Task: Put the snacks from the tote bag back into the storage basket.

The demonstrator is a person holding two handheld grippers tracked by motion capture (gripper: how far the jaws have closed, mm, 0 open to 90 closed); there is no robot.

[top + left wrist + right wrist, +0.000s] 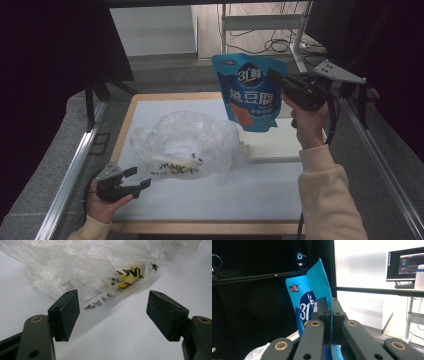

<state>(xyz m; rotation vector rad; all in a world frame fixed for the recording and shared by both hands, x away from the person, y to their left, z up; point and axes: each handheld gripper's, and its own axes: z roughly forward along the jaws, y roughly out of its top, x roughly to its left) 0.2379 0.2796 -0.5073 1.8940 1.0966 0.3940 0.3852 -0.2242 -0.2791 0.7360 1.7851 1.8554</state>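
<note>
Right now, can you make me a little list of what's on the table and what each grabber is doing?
table: white sheet
plastic bag: clear, crumpled, lying on the sheet
blue pouch: held up in the air above the table
white board: flat, at the table's right
left gripper: open, low, pointing at the plastic bag
right gripper: shut on the blue pouch's edge
</note>
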